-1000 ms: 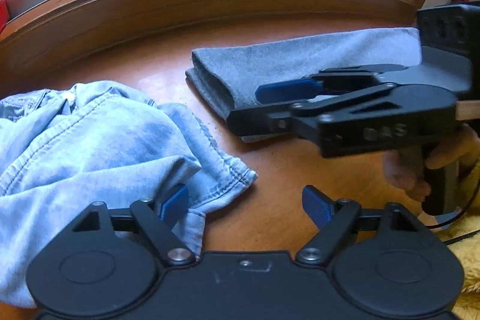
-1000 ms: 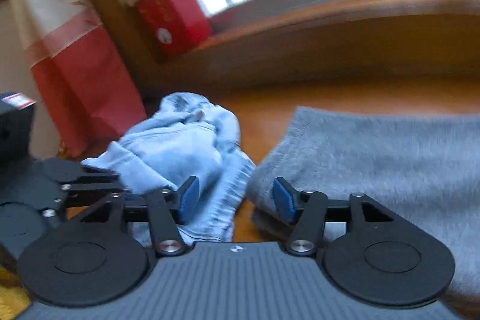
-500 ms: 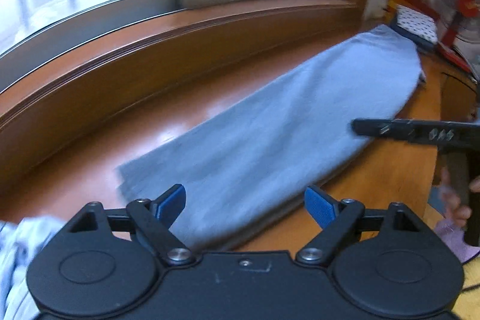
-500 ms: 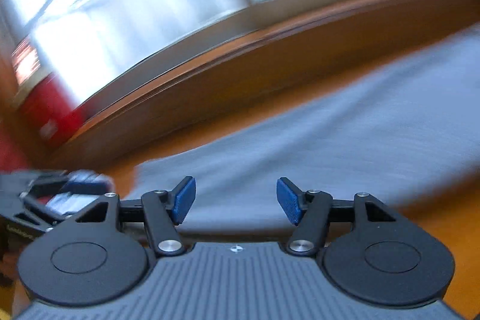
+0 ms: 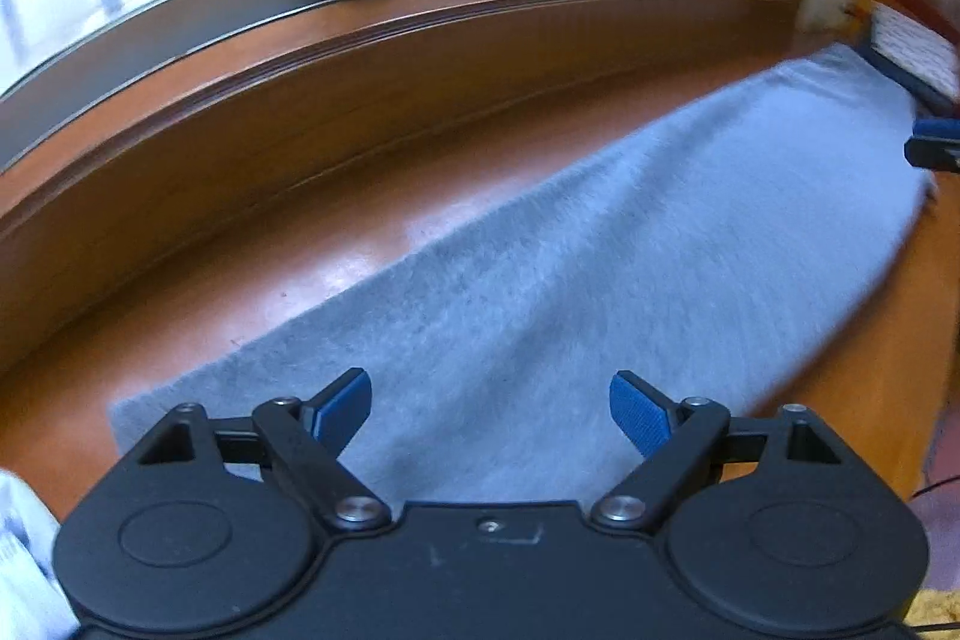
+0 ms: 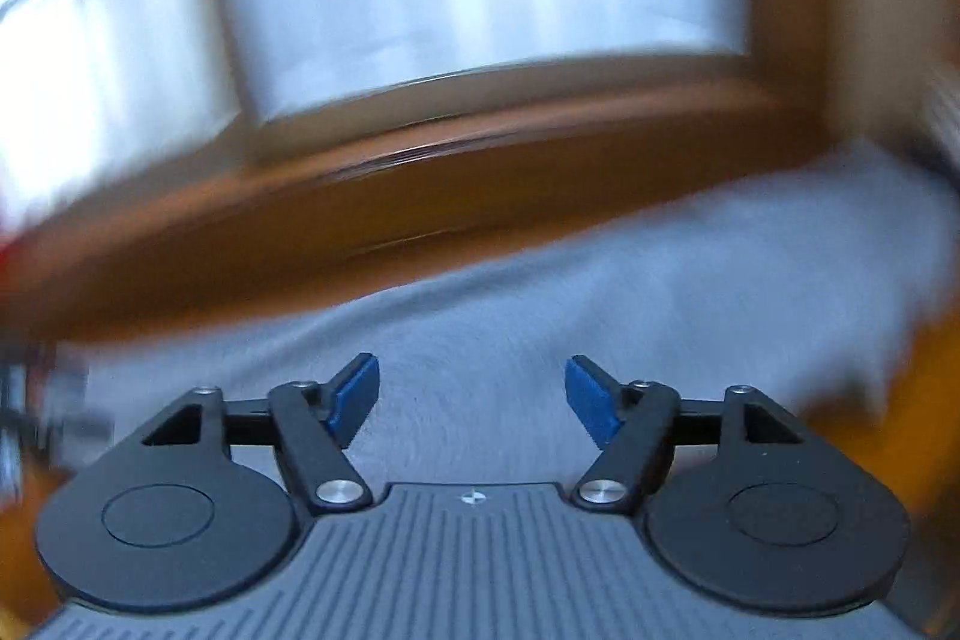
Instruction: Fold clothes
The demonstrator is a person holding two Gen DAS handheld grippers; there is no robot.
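Cloth (image 5: 600,268), grey, lies flat along the wooden ledge (image 5: 372,244). Both views have swung from the denim pile onto it. Left gripper (image 5: 489,415) gapes empty; right gripper (image 6: 471,394) is opening, empty. Next fold pending.

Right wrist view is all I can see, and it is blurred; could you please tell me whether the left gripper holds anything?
Observer: No, the left gripper is open, nothing between its pads, over the near end of the grey garment.
Operator: Does that garment lie flat?
Observer: Yes, stretched out long and flat on the wooden ledge.
Operator: Is anything else nearby?
Observer: A pale cloth shows at the bottom left corner of the left wrist view.
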